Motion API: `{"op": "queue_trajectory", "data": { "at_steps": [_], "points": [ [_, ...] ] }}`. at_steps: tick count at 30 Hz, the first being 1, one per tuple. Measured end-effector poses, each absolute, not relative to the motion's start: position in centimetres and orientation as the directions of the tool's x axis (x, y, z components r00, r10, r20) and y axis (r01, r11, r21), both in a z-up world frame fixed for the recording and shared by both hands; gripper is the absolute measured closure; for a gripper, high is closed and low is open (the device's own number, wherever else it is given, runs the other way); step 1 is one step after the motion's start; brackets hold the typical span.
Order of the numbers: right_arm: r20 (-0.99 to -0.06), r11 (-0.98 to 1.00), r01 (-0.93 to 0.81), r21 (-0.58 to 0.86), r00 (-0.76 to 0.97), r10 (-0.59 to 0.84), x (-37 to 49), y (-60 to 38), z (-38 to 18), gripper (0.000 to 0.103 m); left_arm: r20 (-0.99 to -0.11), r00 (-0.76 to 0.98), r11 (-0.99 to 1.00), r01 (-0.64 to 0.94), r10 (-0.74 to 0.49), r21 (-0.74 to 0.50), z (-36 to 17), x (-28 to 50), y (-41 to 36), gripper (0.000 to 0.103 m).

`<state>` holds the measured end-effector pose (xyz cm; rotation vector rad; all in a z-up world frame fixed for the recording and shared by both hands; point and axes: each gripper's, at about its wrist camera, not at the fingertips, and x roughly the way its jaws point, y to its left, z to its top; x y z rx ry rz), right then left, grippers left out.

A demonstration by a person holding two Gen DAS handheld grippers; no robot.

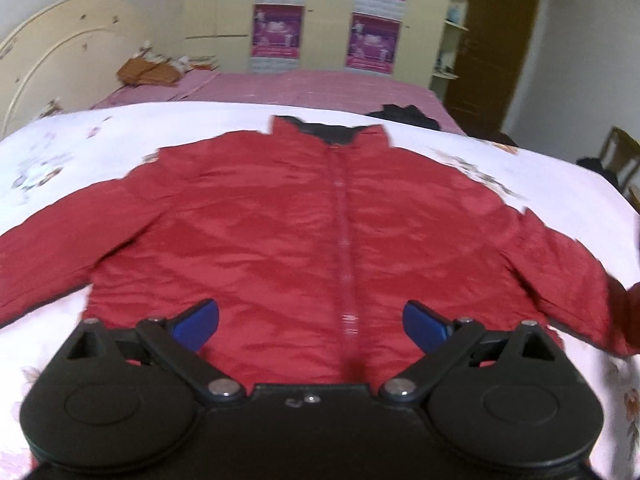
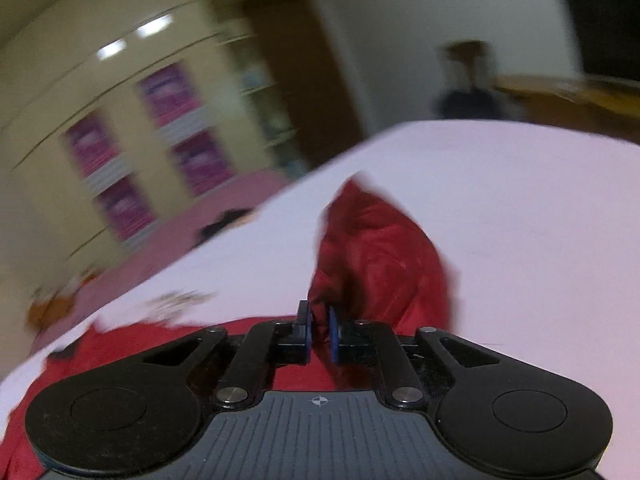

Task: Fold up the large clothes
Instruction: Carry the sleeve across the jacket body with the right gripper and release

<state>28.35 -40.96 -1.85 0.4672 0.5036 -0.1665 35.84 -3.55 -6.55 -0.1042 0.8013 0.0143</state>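
Observation:
A red jacket (image 1: 304,216) lies front up on a white flowered sheet (image 1: 72,148), collar at the far side, both sleeves spread out. My left gripper (image 1: 310,322) hovers over the jacket's near hem, its blue pads wide apart and nothing between them. In the right wrist view, my right gripper (image 2: 320,330) is shut on a bunched fold of the red sleeve (image 2: 376,252), which rises lifted off the sheet (image 2: 520,208) in front of the pads. The same sleeve end shows at the left wrist view's right edge.
The bed carries a pink sheet (image 1: 304,88) at the far side with a brown cloth pile (image 1: 146,72) and a dark garment (image 1: 404,114). A cream headboard (image 1: 52,48) stands left. A wardrobe with purple posters (image 1: 276,30), a brown door (image 1: 496,44) and a chair (image 1: 620,156) lie beyond.

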Motion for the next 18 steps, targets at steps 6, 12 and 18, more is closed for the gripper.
{"op": "queue_trajectory", "data": {
  "at_steps": [6,12,18],
  "points": [
    [-0.531,0.942,0.004,0.336,0.827,0.186,31.9,-28.1,-1.5,0.096,-0.725,0.687,0.984,-0.087,-0.054,-0.156,-7.4,36.4,1.9,0.006],
    [-0.573,0.939,-0.192,0.286,0.75,0.329,32.8,-16.4,-2.7,0.102,-0.708,0.701,0.967,-0.112,-0.085,-0.227,-7.9,36.5,7.5,0.007],
    [-0.603,0.983,-0.16,0.091,0.777,0.183,32.8,-10.9,-4.1,0.083,-0.712,0.693,0.949,-0.136,-0.113,-0.283,-8.8,36.2,11.7,0.006]
  ]
}}
